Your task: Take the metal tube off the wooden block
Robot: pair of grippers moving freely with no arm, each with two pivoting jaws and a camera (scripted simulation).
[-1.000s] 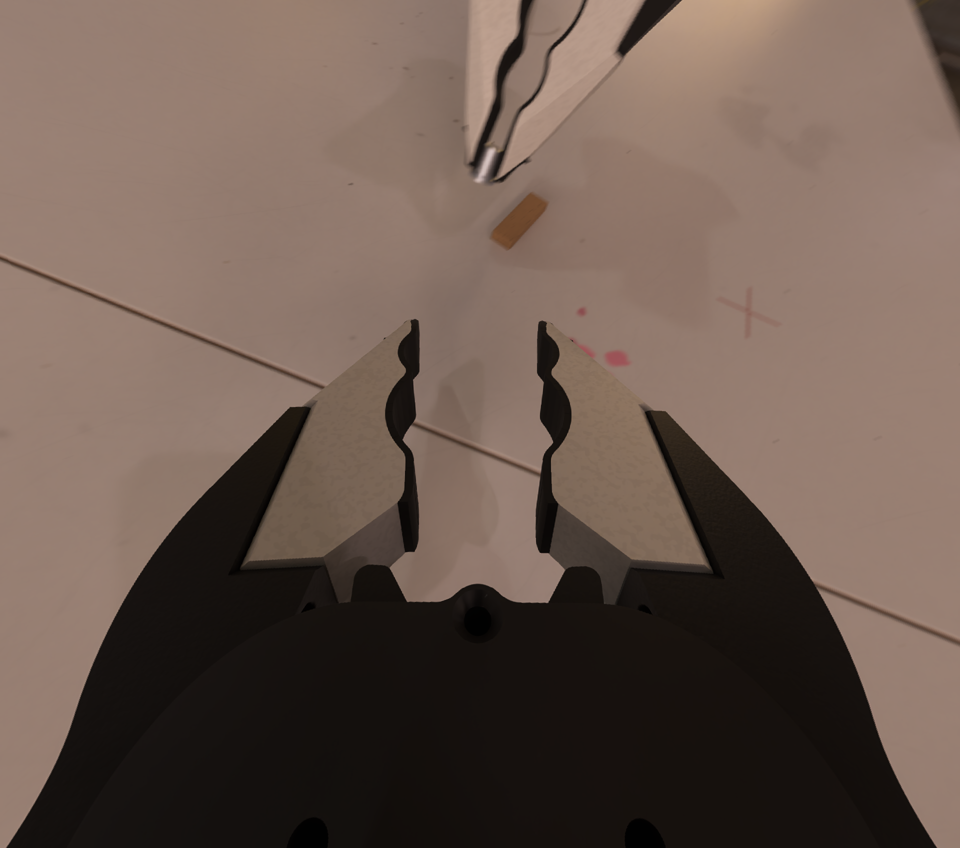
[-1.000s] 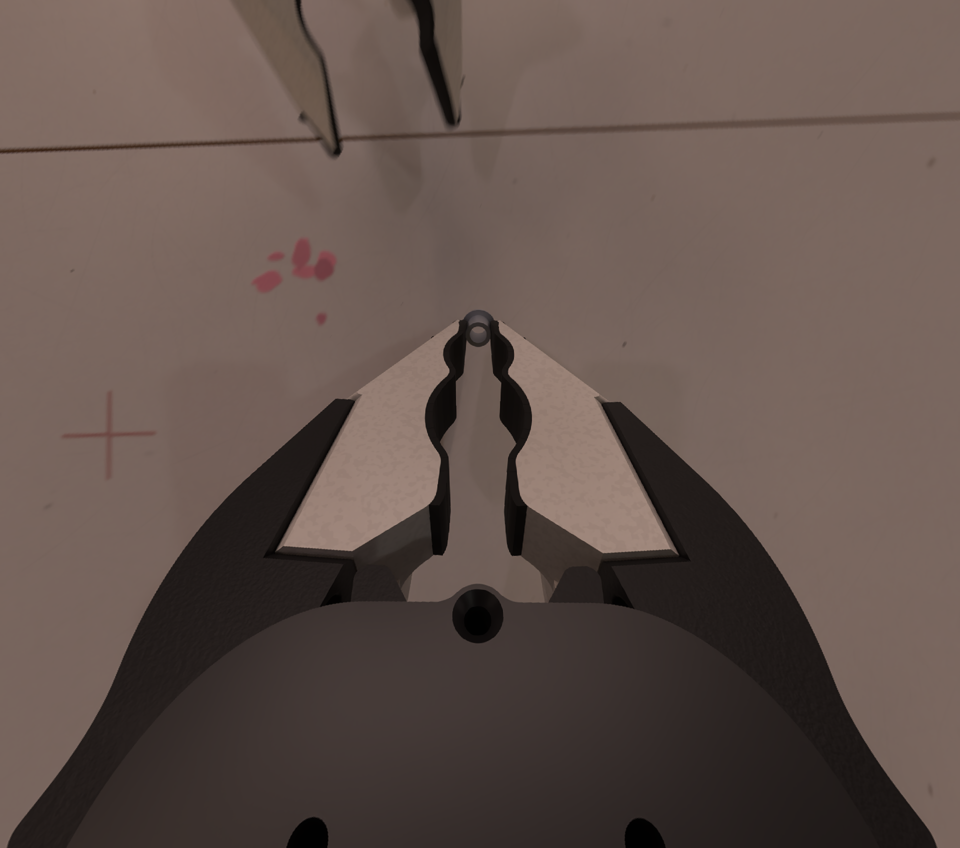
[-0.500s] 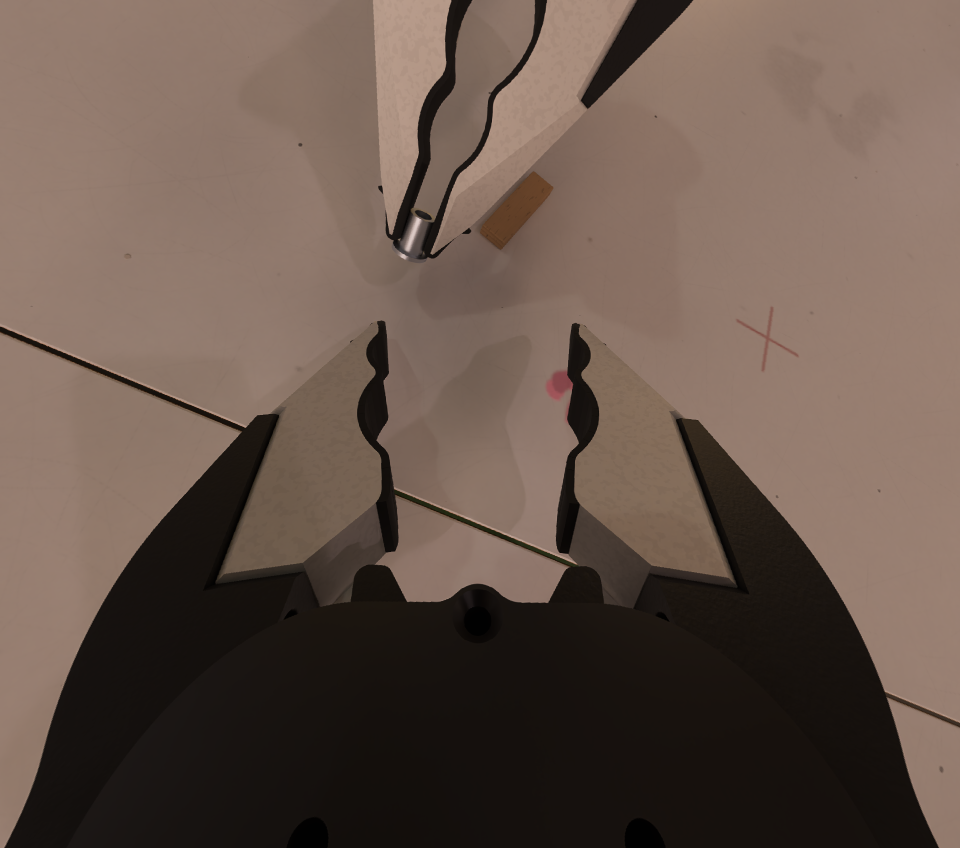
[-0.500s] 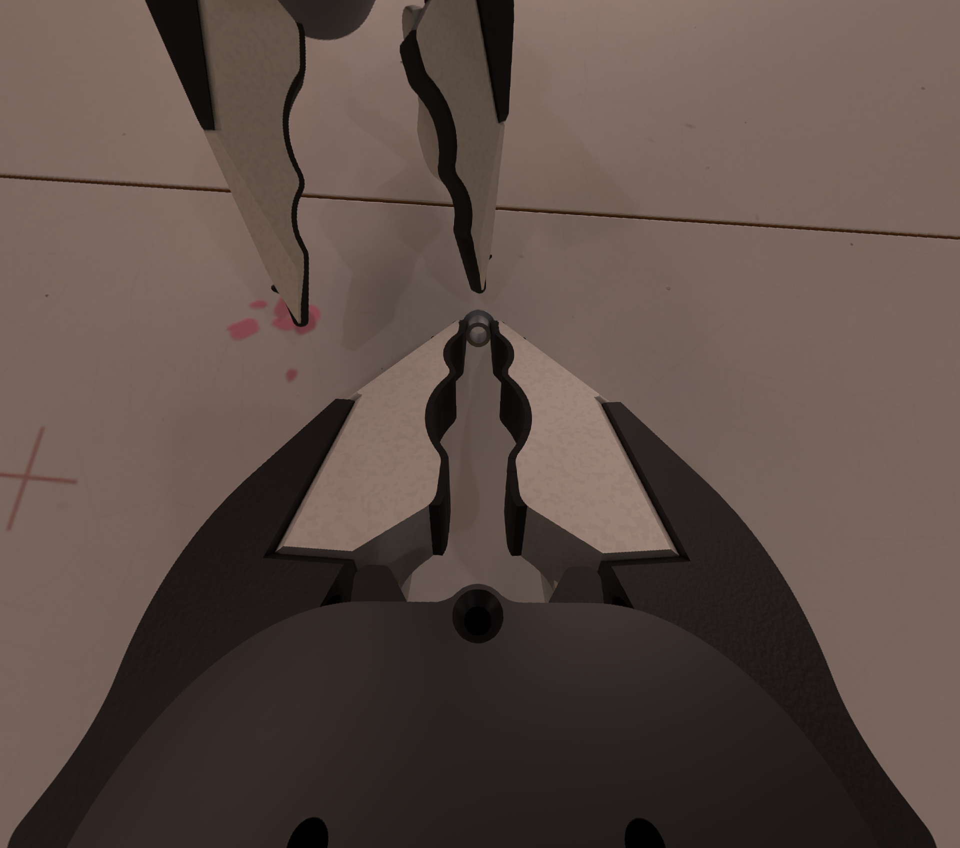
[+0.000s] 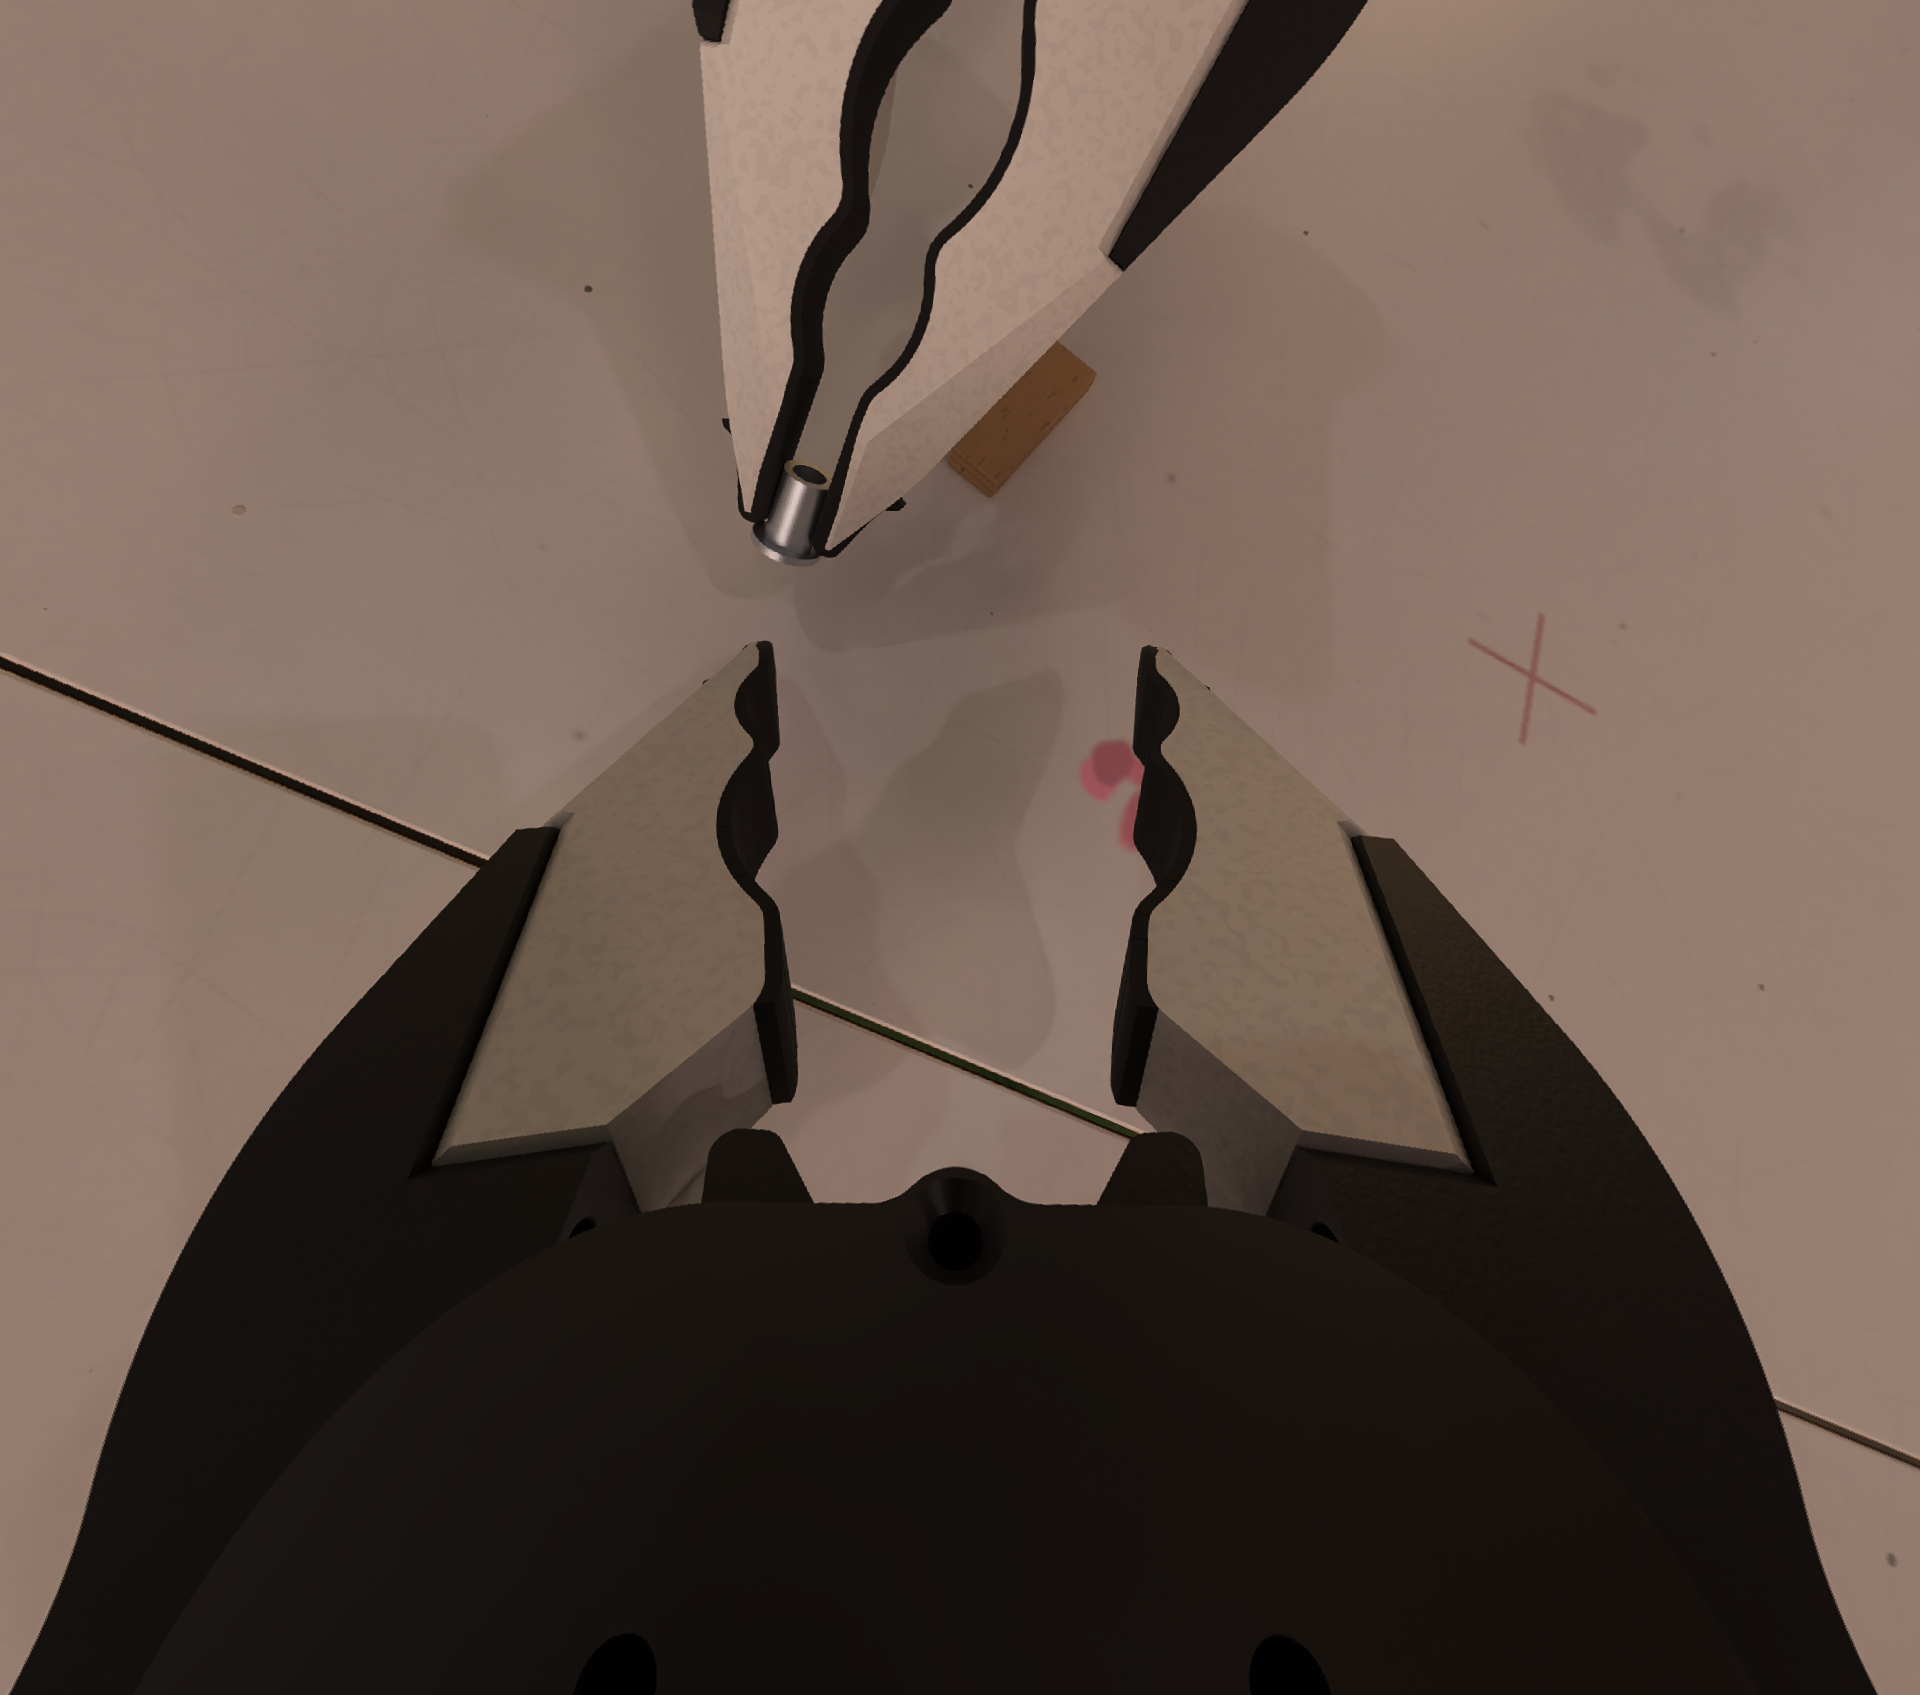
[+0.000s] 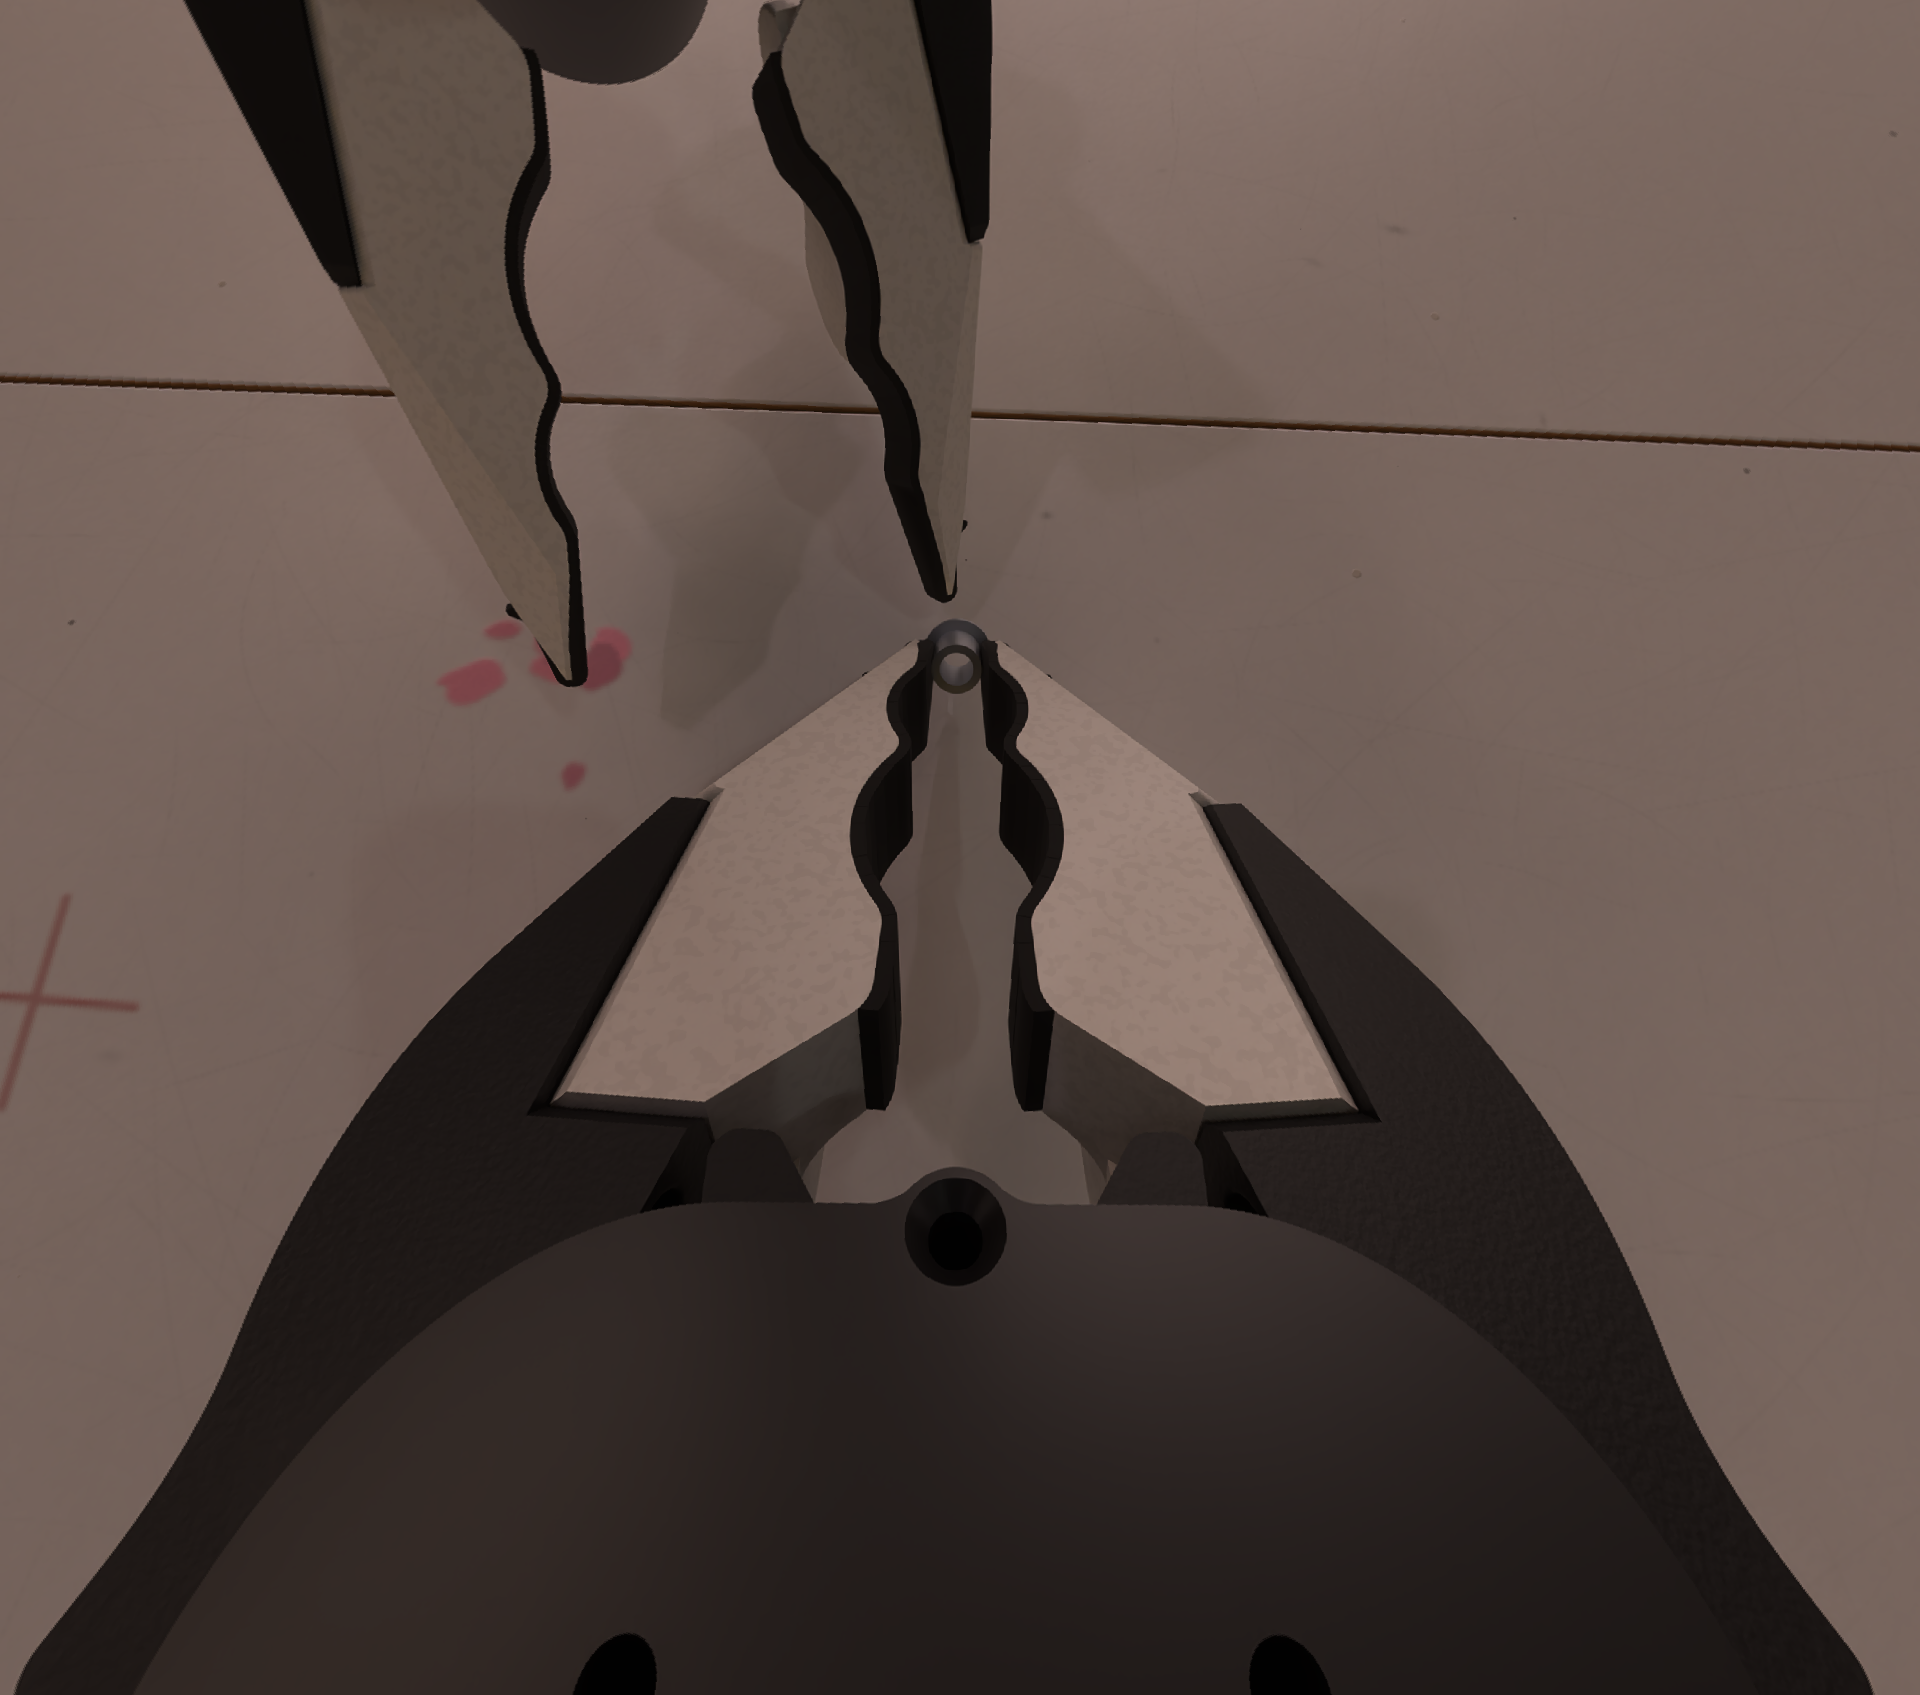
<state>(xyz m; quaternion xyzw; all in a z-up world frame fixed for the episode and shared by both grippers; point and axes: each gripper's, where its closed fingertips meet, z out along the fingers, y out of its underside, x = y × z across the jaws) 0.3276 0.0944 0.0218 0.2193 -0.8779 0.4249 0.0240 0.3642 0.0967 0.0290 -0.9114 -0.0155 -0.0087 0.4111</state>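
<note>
A short metal tube (image 5: 795,515) is pinched between the tips of my right gripper (image 5: 798,523), apart from the wooden block. The small wooden block (image 5: 1021,421) lies flat on the table behind and to the right of that gripper, partly hidden by one finger. In the right wrist view the tube (image 6: 956,665) shows end-on at the tips of my right gripper (image 6: 956,658). My left gripper (image 5: 951,658) is open and empty, facing the tube from just in front. It also shows in the right wrist view (image 6: 758,637), tips close to the tube.
The pale table (image 5: 312,191) has a thin dark seam (image 5: 260,772) running across it. Pink stains (image 5: 1107,767) lie between my left fingers, and a red cross mark (image 5: 1532,679) sits to the right. The stains (image 6: 478,679) and a cross (image 6: 42,1001) also show in the right wrist view.
The two grippers have come much closer, tip to tip. The right gripper with the tube moved toward the left one; the left jaws opened a little wider. The block stayed on the table.
</note>
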